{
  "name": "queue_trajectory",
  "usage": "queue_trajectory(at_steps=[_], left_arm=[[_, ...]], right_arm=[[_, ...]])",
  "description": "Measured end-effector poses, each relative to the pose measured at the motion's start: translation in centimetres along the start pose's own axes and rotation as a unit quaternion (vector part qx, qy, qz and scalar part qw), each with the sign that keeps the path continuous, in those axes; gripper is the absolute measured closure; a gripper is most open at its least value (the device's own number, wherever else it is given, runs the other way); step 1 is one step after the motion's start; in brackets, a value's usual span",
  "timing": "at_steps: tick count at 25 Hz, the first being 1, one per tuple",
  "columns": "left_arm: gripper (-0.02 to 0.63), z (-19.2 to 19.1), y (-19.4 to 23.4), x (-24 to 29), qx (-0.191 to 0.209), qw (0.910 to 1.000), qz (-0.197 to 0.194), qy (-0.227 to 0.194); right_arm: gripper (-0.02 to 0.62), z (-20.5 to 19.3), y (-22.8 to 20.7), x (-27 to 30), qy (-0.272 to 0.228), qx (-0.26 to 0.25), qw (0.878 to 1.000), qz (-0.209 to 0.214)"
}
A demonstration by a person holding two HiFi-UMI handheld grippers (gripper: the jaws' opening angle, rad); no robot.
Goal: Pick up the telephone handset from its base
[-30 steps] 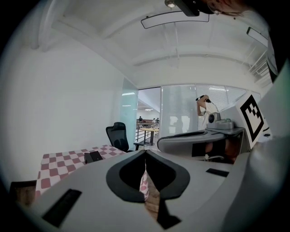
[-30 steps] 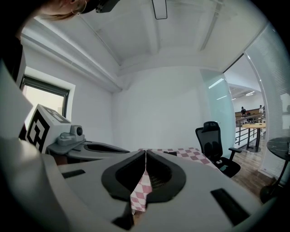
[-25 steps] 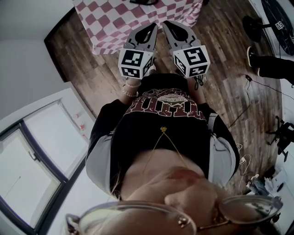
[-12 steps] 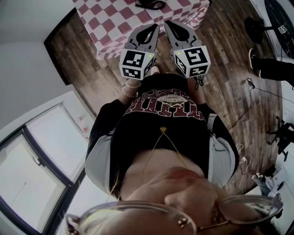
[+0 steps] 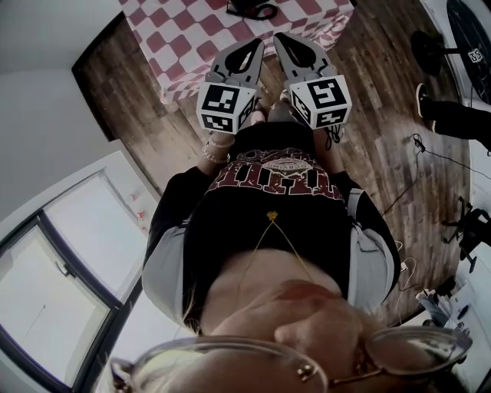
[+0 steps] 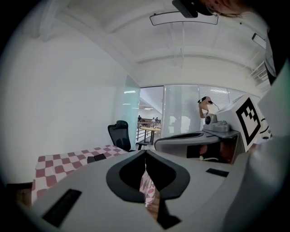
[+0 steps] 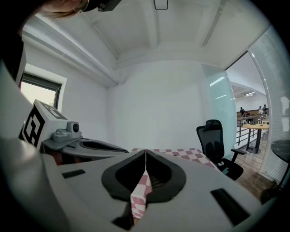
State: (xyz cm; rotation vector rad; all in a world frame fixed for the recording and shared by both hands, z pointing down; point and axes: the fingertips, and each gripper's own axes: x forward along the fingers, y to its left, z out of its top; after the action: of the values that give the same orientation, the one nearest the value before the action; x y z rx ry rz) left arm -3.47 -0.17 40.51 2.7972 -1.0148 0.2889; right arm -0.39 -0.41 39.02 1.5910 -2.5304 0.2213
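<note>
Both tongs are closed tight on nothing: the left gripper (image 5: 255, 44) and right gripper (image 5: 279, 38) hang side by side over the checked table's (image 5: 184, 38) near edge. What looks like the dark telephone (image 5: 249, 8) sits on the table's far side, untouched. Reaching, gripping and lifting all remain.

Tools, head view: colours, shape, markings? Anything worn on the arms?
The left tool and right tool match: light grey tapered bodies, black teardrop cut-out, white cube with black square markers at the rear. No cables seen; bracelet on the left wrist, black top, grey sleeves.
</note>
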Motion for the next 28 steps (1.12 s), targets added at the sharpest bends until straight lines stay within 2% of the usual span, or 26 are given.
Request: queue_trajectory(at_steps=[12, 28], left_arm=[[0.595, 2.7, 2.5, 6.6, -0.005, 0.9993, 0.038, 0.0], [0.595, 4.7, 2.5, 11.9, -0.011, 0.9961, 0.088, -0.008]], right_arm=[[0.575, 1.9, -5.9, 3.9, 0.005, -0.004, 0.999, 0.043], [0.575, 3.0, -11.1, 5.7, 0.003, -0.011, 0.995, 0.099]])
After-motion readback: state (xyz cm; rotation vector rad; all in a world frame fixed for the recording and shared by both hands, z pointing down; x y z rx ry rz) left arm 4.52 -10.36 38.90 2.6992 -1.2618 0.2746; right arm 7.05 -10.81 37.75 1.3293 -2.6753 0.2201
